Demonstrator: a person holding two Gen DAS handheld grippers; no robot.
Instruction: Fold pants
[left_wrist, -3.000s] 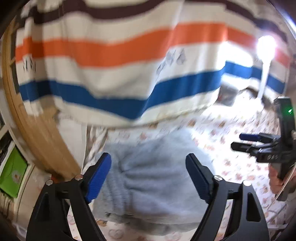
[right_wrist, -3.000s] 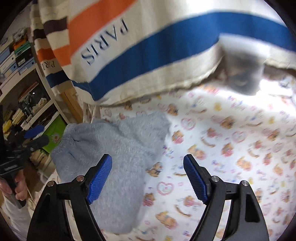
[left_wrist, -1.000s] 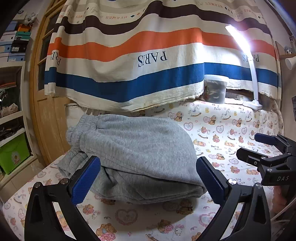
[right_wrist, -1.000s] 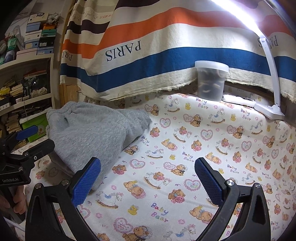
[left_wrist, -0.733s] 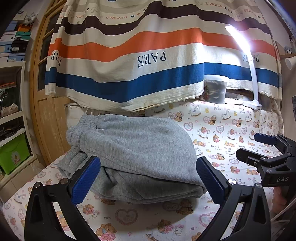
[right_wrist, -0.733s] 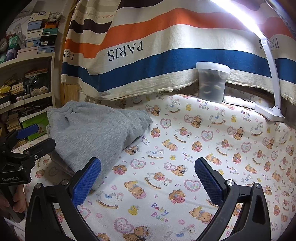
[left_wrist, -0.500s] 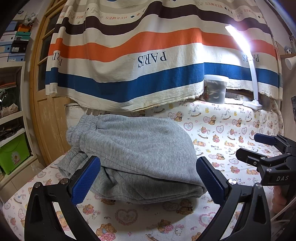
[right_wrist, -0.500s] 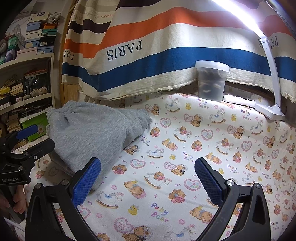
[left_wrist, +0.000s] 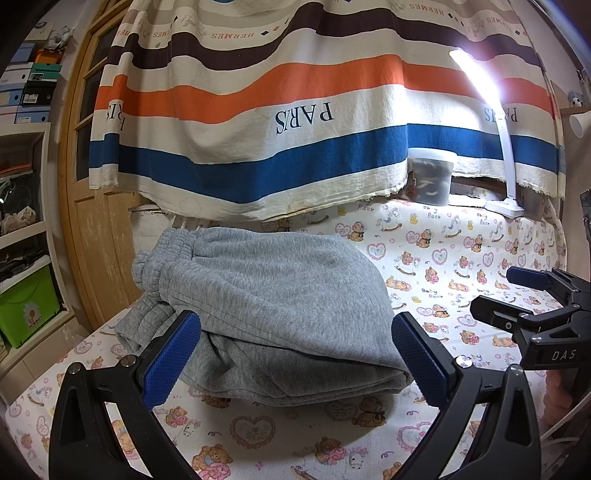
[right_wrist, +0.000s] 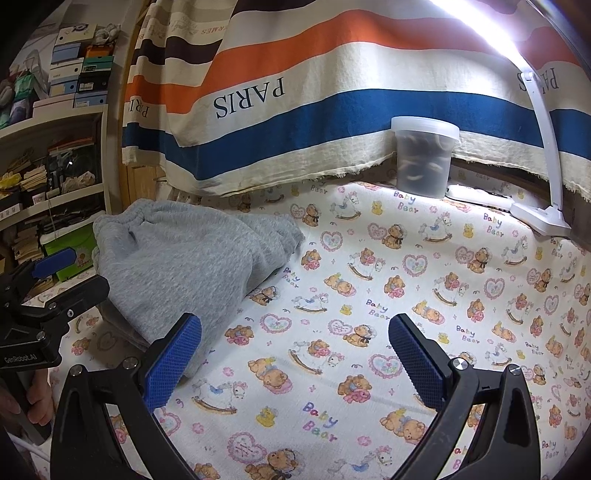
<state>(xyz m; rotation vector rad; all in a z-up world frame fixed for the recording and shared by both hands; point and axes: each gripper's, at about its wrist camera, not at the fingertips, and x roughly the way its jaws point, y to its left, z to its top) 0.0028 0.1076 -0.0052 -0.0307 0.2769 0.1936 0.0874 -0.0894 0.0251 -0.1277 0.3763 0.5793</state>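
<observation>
Pants (left_wrist: 273, 295) sit as a folded grey stack on the bear-print sheet (left_wrist: 461, 240), just ahead of the left gripper (left_wrist: 295, 354) and spanning the gap between its jaws. From the right gripper (right_wrist: 295, 354) they lie ahead and off to the left of its left jaw; nothing but sheet between its own jaws.

Both grippers spread wide, holding nothing, neither touching the cloth.

Looks like the fold is basically done and this is a check or release. If one more tidy-up is wanted:
- Bottom layer sticks out past the top layer on the side nearest the left jaws. Nudge that edge in and don't re-grab the whole stack.
- Waistband (left_wrist: 159, 258) end, beyond the left jaw, looks bunched; press flat, don't pull.
- Thick fleece probably springs back, so pinch low on the edge and let go slowly.

Containers: lidded translucent tub (right_wrist: 424, 158) far ahead of the right jaws, against the striped cloth (right_wrist: 332, 110), beside the lamp (right_wrist: 543, 218) base. Pale curled things inside, can't tell what. Green bin (left_wrist: 26, 306) far left of the left jaws, contents not visible.
</observation>
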